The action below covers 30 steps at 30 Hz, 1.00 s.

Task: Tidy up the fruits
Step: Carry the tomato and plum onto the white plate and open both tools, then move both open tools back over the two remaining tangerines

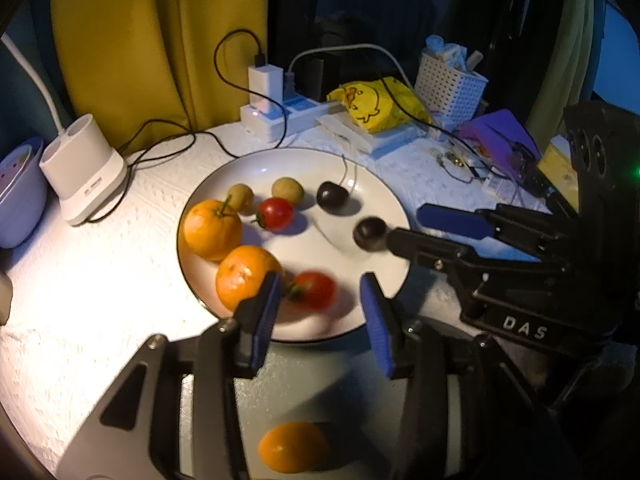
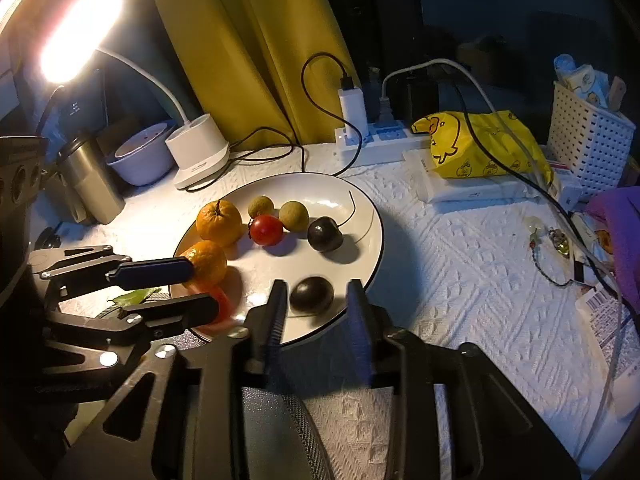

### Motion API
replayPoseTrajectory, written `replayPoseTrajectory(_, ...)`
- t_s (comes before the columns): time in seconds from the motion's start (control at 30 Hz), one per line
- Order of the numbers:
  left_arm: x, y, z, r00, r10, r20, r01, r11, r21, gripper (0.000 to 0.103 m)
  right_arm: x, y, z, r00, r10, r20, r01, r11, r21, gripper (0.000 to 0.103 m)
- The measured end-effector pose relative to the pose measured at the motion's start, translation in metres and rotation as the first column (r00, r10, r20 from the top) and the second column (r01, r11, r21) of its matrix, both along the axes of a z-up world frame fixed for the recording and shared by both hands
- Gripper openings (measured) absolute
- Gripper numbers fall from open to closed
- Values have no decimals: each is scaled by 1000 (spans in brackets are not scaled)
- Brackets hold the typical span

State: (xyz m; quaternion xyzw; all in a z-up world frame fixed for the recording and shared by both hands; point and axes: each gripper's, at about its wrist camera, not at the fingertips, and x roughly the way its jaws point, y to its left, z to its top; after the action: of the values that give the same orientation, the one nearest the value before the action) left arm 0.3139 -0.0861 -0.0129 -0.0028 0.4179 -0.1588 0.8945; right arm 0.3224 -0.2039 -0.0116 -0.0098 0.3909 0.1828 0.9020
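A white plate (image 1: 372,184) (image 2: 320,188) holds two oranges (image 1: 211,229) (image 1: 245,276), two red tomatoes (image 1: 275,213) (image 1: 316,290), two small tan fruits (image 1: 287,189) and two dark cherries (image 1: 333,196) (image 1: 370,233). My left gripper (image 1: 320,300) is open over the plate's near edge, with the near tomato between its fingers and blurred. My right gripper (image 2: 318,300) is open with the near dark cherry (image 2: 312,295) between its fingers. Another orange (image 1: 292,446) lies below the left gripper, off the plate.
A lamp base (image 1: 86,168), a bowl (image 1: 18,192), a power strip with chargers and cables (image 1: 276,108), a yellow duck bag (image 1: 376,104), a white basket (image 1: 450,84) and purple clutter (image 1: 500,136) ring the plate. A steel cup (image 2: 92,180) stands at the left.
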Motion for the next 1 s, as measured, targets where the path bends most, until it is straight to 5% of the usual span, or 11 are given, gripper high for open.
replayPoseTrajectory(1.0,-84,34,54,989,29,147,-21,998,-54,43,-66,30,54,994,-19,109,27,997,-73,45)
